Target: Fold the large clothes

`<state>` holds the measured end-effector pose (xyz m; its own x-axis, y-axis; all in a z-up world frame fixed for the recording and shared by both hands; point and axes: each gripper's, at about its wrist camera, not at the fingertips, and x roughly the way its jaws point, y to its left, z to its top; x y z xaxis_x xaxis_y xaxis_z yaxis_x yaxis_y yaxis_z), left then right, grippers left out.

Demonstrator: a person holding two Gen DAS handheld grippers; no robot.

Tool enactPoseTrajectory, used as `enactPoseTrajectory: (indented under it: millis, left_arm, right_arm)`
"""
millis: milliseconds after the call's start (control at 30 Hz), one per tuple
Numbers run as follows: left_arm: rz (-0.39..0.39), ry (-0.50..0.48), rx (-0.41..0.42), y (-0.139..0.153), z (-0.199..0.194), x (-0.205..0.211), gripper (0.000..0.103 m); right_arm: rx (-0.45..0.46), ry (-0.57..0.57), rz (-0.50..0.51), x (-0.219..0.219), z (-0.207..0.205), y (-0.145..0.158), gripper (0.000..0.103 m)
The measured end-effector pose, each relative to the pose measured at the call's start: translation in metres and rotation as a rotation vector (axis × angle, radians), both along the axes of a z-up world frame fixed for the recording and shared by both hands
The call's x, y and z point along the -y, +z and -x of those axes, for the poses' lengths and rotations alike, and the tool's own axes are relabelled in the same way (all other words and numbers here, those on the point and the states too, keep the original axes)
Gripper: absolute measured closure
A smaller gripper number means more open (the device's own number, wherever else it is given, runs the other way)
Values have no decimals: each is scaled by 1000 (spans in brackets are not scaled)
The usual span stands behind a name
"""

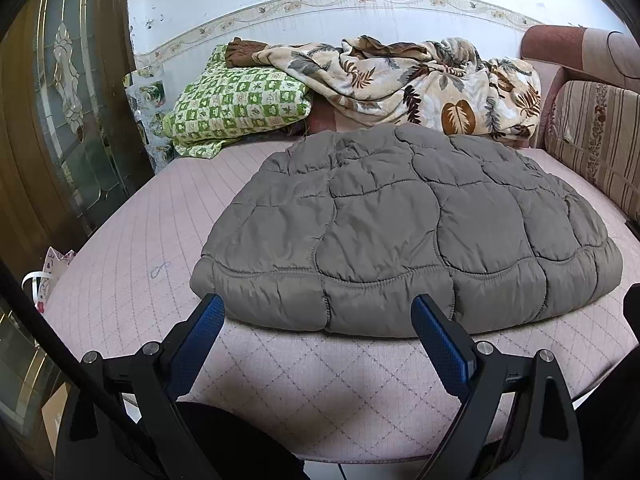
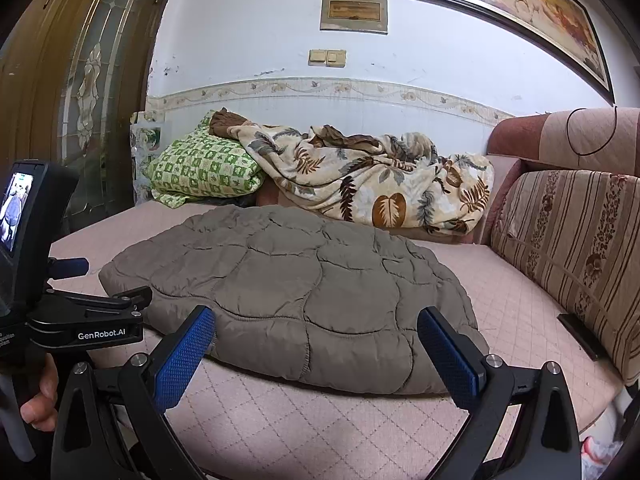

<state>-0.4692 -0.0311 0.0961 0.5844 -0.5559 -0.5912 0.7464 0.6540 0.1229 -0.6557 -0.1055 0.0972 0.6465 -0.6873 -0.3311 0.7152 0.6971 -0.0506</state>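
A grey quilted puffer garment (image 1: pixel 404 228) lies folded flat on the pink quilted bed (image 1: pixel 132 256). It also shows in the right wrist view (image 2: pixel 296 296). My left gripper (image 1: pixel 318 312) is open and empty, just short of the garment's near hem, its blue pads (image 1: pixel 208 320) apart. My right gripper (image 2: pixel 316 324) is open and empty over the garment's near edge. The left gripper's body (image 2: pixel 80 320) shows at the left of the right wrist view, held in a hand.
A green checked pillow (image 1: pixel 240 104) and a leaf-print blanket (image 1: pixel 420 84) lie at the far end of the bed against the wall. A striped sofa cushion (image 2: pixel 568 248) borders the right side. A wooden glass-paned door (image 1: pixel 68 100) stands at the left.
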Motion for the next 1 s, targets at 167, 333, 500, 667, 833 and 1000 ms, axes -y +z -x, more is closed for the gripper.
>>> enactPoseTrajectory:
  millis: [167, 333, 500, 667, 833, 1000]
  left_arm:
    - [-2, -2, -1, -1, 0, 0, 9]
    - [-4, -5, -2, -1, 0, 0, 9]
    - [-4, -5, -3, -2, -1, 0, 9]
    - [-7, -5, -2, -3, -2, -1, 9]
    - [-10, -6, -6, -4, -3, -1, 9]
    - [-11, -6, -6, -6, -4, -2, 9]
  right_arm:
    - [-2, 1, -4, 1, 0, -1, 0]
    - [-3, -1, -7, 1, 0, -1, 0]
    - [-3, -1, -7, 2, 0, -1, 0]
    - [-4, -1, -9, 2, 0, -1, 0]
    - [-4, -2, -9, 3, 0, -1, 0]
    - [-4, 0, -8, 3, 1, 0, 0]
